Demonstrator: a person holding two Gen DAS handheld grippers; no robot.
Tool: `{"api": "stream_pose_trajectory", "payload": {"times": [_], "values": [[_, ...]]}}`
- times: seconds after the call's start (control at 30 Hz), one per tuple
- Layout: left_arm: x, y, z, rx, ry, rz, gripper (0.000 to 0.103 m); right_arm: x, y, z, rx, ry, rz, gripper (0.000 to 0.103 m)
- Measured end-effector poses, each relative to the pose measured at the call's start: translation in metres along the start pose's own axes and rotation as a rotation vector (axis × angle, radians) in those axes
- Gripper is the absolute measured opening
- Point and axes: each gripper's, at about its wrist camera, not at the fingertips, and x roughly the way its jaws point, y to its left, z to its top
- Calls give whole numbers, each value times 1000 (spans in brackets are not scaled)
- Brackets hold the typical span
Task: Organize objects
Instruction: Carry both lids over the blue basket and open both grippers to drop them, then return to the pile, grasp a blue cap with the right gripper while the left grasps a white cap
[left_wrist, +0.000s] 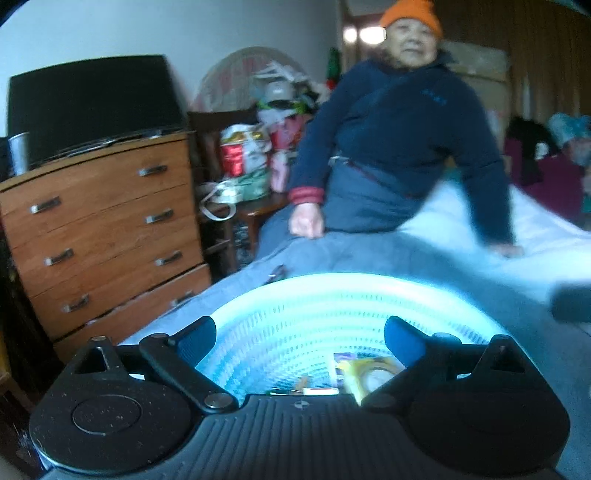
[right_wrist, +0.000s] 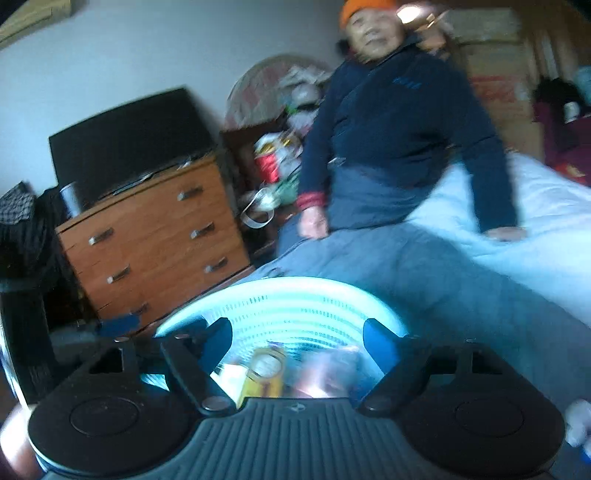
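A pale blue perforated basket (left_wrist: 332, 291) (right_wrist: 295, 291) sits on the bed just ahead of both grippers. Small packets lie in its bottom, among them a yellow one (left_wrist: 364, 376) (right_wrist: 264, 373). My left gripper (left_wrist: 300, 338) hovers over the basket's near rim, open, with nothing between its blue pads. My right gripper (right_wrist: 297, 341) also hangs above the near rim, open and empty. In the right wrist view the left gripper's blue pad (right_wrist: 120, 325) shows at the left edge. Both views are blurred.
A person in a dark jacket (left_wrist: 399, 122) and orange hat sits on the bed (left_wrist: 517, 240) behind the basket, one hand on a knee. A wooden chest of drawers (left_wrist: 103, 229) with a black screen on top stands left. Bags clutter a small table (left_wrist: 255, 206) behind.
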Motion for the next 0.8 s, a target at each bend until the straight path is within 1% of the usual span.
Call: {"api": "stream_pose_trajectory", "payload": {"times": [0.07, 0.13, 0.17, 0.2, 0.27, 0.3, 0.33, 0.37, 0.4, 0.43, 0.47, 0.5, 0.57, 0.67, 0.8], "values": [[-16, -12, 0, 11, -40, -66, 96, -35, -22, -32, -4, -47, -61, 82], [-37, -33, 0, 41, -92, -159, 92, -62, -49, -67, 1, -53, -145, 81], [-48, -46, 0, 60, -119, -213, 90, -74, -62, -83, 12, -46, -184, 80], [-60, -62, -2, 80, -150, -276, 90, -85, -78, -99, 28, -35, -227, 79], [-80, -93, -9, 108, -187, -388, 90, -102, -111, -129, 53, 0, -326, 77], [-88, -109, -14, 122, -196, -444, 90, -109, -130, -142, 87, 24, -372, 76], [-94, -124, -21, 142, -200, -495, 90, -114, -153, -153, 126, 45, -405, 72], [-97, -141, -30, 170, -197, -541, 91, -117, -169, -161, 137, 59, -432, 69], [-98, -158, -41, 204, -186, -574, 91, -118, -183, -169, 138, 70, -458, 69], [-96, -171, -52, 233, -164, -589, 89, -117, -197, -173, 138, 86, -470, 69], [-91, -185, -63, 258, -128, -603, 84, -112, -211, -176, 131, 104, -470, 66], [-85, -197, -75, 277, -85, -616, 81, -107, -221, -178, 120, 113, -474, 65], [-73, -213, -92, 307, -20, -630, 72, -93, -242, -179, 96, 125, -479, 63], [-54, -228, -110, 336, 43, -618, 72, -63, -270, -172, 80, 141, -484, 61], [-29, -239, -116, 344, 89, -596, 72, -31, -293, -170, 64, 144, -482, 60]]}}
